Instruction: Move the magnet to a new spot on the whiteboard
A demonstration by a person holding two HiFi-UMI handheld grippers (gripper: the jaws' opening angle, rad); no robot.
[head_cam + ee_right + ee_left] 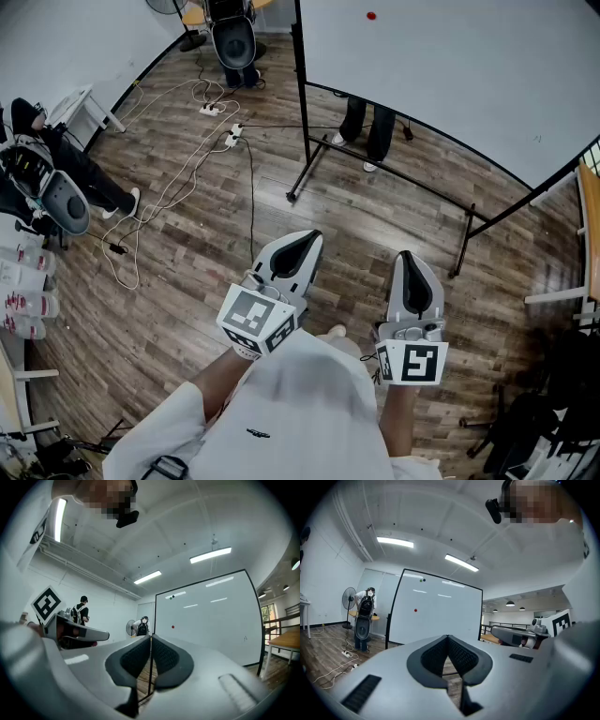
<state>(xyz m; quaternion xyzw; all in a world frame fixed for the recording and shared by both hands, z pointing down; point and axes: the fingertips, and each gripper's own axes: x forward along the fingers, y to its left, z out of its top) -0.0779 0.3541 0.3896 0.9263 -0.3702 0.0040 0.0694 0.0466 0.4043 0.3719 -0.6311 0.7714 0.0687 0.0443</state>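
Left tongs (pixel 302 242): clenched, empty, lower centre.
Right tongs (pixel 407 261): clenched, empty.
Magnet (pixel 371 16): red, on whiteboard (pixel 469 84), frame top.

Magnet (pixel 371 16) on whiteboard (pixel 469 84), well ahead of left gripper (pixel 307 240) and right gripper (pixel 407 258).

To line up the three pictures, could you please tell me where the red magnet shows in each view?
Head view: magnet at the top edge, right of centre, on the whiteboard.
Left gripper view: magnet left of centre, near mid height.
Right gripper view: magnet slightly right of centre, just below mid height.
Shared landmark: the whiteboard, which bears it in all three views.
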